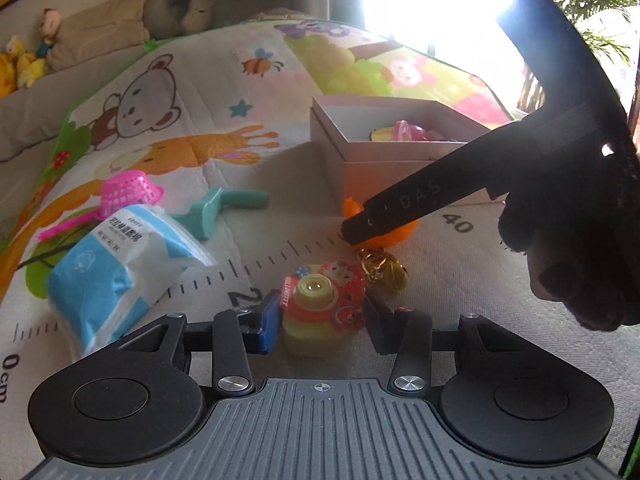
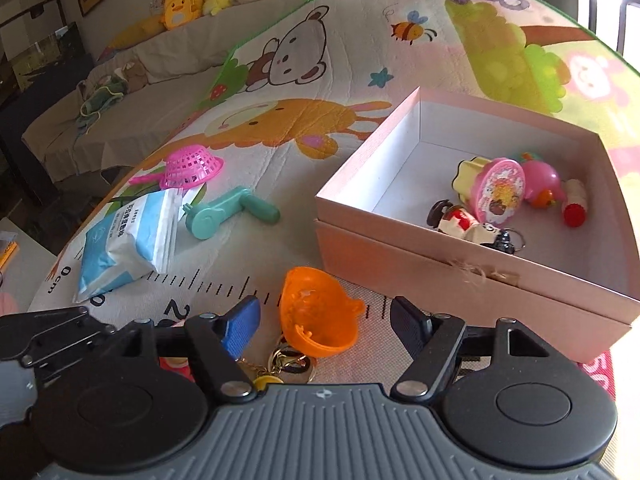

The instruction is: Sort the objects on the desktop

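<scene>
Left gripper (image 1: pixel 322 316) is low over the play mat (image 1: pixel 208 128), fingers spread to either side of a little toy camera (image 1: pixel 324 300); the blue pad looks to be touching one flank and the dark pad sits just off the other. Just ahead of it lies a gold keychain (image 1: pixel 380 268), and beyond that an orange cup (image 2: pixel 316 312), partly covered by the dark finger of the other tool.

Right gripper (image 2: pixel 324 320) is wide open too, the orange cup sitting between its fingers without being squeezed, the keychain just under its nose. Ahead and to its right stands the pink box (image 2: pixel 440 280), lid off, with several small toys gathered at its far side.

Ahead and to the left of both: a teal handle toy (image 2: pixel 228 212), a blue-and-white packet (image 2: pixel 128 244) and a pink basket scoop (image 2: pixel 192 168) resting against it.

The mat is a cartoon print with a bear, a bee and a printed ruler strip along its near edge. Behind it, a beige sofa (image 2: pixel 120 80) with plush toys (image 2: pixel 184 0); bright window glare (image 1: pixel 432 4) on the right.
</scene>
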Demonstrator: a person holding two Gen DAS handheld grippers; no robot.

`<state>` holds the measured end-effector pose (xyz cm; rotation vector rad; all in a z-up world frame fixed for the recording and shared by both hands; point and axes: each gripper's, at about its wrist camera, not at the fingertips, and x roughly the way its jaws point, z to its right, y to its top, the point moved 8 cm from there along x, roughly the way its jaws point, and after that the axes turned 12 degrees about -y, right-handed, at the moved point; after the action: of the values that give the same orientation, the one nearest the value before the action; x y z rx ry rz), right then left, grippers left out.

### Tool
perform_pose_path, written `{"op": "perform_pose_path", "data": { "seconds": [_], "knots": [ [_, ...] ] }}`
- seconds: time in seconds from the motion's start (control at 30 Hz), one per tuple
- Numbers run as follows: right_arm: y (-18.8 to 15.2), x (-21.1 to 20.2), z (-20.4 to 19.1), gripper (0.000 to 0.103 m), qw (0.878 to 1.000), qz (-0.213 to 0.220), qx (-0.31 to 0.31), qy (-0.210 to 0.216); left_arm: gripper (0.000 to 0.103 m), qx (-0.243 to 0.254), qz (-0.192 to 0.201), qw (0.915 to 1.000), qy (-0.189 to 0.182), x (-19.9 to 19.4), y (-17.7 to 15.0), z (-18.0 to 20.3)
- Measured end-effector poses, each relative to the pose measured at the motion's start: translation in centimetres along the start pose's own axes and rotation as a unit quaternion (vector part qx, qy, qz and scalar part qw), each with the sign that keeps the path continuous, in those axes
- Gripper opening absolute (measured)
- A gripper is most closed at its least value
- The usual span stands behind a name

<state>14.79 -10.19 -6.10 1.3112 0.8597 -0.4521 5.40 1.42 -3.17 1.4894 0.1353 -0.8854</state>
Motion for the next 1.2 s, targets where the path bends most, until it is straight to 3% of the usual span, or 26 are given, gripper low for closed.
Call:
{"op": "perform_pose_path", "data": {
  "seconds": [0.03,0.13,0.33,0.5,0.63,0.8,0.9,1.0,1.03,1.1,1.2],
  "knots": [
    [-0.2,0.2,-0.2,0.051,1.0,-0.009,-0.004,0.0,0.048,-0.002,0.005,1.0,0.004,-0.7,0.0,-0.1],
    [-0.8,-1.4,-0.4,0.051,1.0,0.002,-0.017,0.0,0.047,0.0,0.022,0.9997,0.013,-2.7,0.6,-0.2],
    [-3.9,-10.1,1.4,0.051,0.997,0.032,-0.071,0.013,0.047,0.058,0.071,0.9957,0.014,-6.3,4.5,2.4],
    [-2.1,-17.8,5.9,0.051,0.991,0.12,-0.047,-0.029,0.047,0.128,0.13,0.9832,0.008,-7.6,10.6,5.9],
    [1.3,-20.7,10.0,0.051,0.979,0.192,0.008,-0.066,0.047,0.154,0.15,0.9767,0.0,-5.3,15.0,8.0],
    [5.5,-18.3,13.6,0.051,0.975,0.201,0.061,-0.067,0.048,0.163,0.146,0.9758,-0.003,0.1,19.2,8.8],
    [7.3,-14.3,14.5,0.051,0.979,0.18,0.069,-0.069,0.051,0.128,0.128,0.9835,-0.011,5.0,20.3,7.4],
    [6.8,-9.7,15.3,0.052,0.985,0.129,0.09,-0.068,0.057,0.079,0.092,0.9926,-0.005,7.9,19.0,5.1],
    [6.2,-8.8,15.4,0.052,0.986,0.118,0.099,-0.062,0.064,0.072,0.084,0.9938,-0.006,8.0,18.1,4.4],
    [5.1,-8.0,15.6,0.052,0.987,0.113,0.097,-0.057,0.076,0.072,0.069,0.995,0.006,7.7,15.9,3.2],
    [3.6,-7.1,15.7,0.053,0.988,0.102,0.084,-0.078,0.08,0.092,0.049,0.9936,0.042,6.3,12.8,1.7]
  ]
}}
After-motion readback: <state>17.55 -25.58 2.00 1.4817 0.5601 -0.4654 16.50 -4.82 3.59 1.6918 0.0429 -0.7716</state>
